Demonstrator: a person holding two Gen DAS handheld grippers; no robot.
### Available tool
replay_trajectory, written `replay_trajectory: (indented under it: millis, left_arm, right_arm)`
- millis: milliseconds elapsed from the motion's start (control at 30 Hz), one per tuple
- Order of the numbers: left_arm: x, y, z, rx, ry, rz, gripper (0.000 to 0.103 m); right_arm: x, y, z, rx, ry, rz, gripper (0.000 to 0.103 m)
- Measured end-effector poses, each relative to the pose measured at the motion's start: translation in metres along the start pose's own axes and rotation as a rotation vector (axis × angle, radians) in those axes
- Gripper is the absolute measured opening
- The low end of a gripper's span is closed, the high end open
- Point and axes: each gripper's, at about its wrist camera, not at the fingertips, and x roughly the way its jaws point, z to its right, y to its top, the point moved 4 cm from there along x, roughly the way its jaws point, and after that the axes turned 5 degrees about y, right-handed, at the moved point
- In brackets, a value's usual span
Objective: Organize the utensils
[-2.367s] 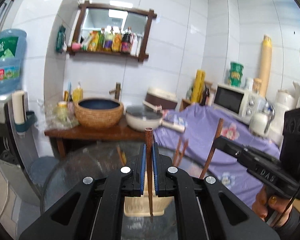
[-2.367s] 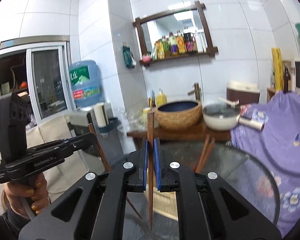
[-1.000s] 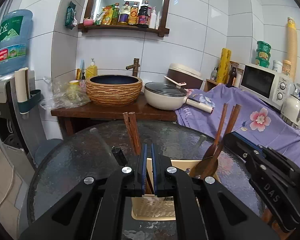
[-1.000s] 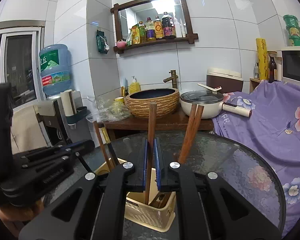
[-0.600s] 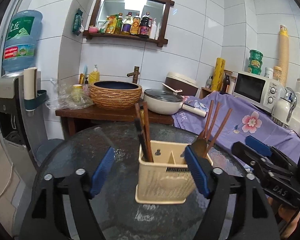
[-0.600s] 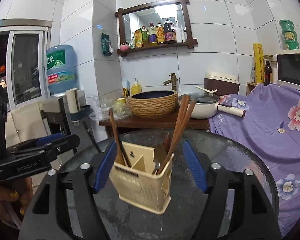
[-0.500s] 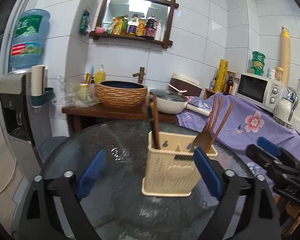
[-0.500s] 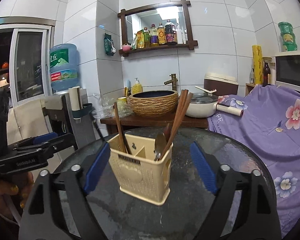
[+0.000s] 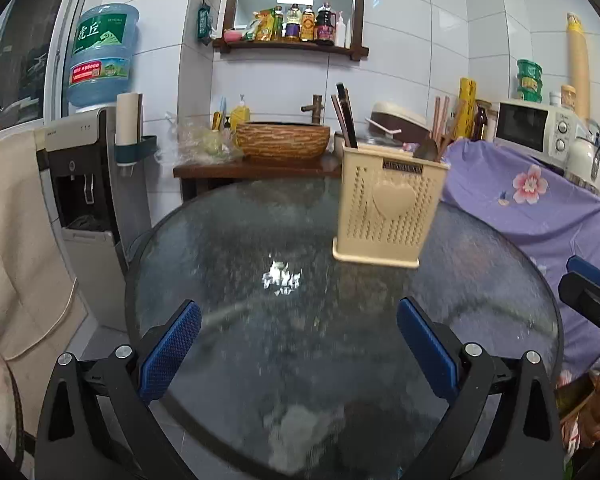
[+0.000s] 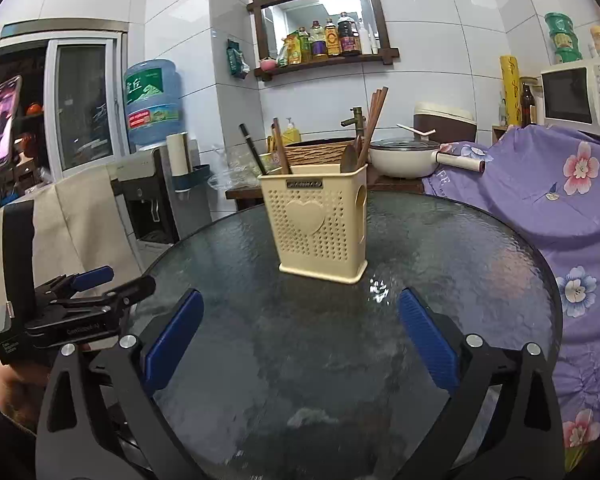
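With both claws pulled clear and empty, the risk now sits entirely with that cream utensil holder [image 10: 320,224] standing upright on the round glass table [image 10: 440,264]. Left claw [image 9: 298,350] is spread wide after just opening, nothing between its blue pads; right claw [image 10: 300,342], same story, jaws just opened and gaping over bare glass. Chopsticks [image 10: 374,120] and a wooden spoon [image 10: 348,158] lean out of the holder's right compartment, more chopsticks [image 10: 278,148] and a dark stick tilt out of the left one. And that's the worry: the sticks stand tall and lean outward, so any careless sweep of a wide-open claw past them could, I'd say, catch a tip and tip the light plastic holder over. Slick glass underneath won't help; a nudge at the base likely slides it. No loose utensils are visible on the table, so the sorting looks close to finished.
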Motion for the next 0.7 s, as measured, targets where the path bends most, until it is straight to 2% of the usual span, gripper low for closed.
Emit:
replay_trajectory:
  millis: [133,367,433,700]
  left_arm:
    - [-0.02,-0.017,-0.004,-0.012,0.005,-0.012,0.097]
    - [-0.054,-0.022,-0.001,-0.013,-0.005,0.013,0.097]
    - [-0.063,-0.021,0.002,-0.015,-0.025,0.023,0.097]
    - [-0.08,-0.024,0.008,0.006,-0.02,0.044,0.097]
  right_arm:
    - [-0.027,-0.015,-0.01,0.002,0.003,0.015,0.097]
    - [-0.064,-0.02,-0.026,-0.029,-0.006,0.052,0.097]
    - [-0.071,-0.02,-0.03,-0.034,-0.002,0.059,0.097]
    - [-0.083,-0.019,-0.036,-0.042,0.002,0.069,0.097]
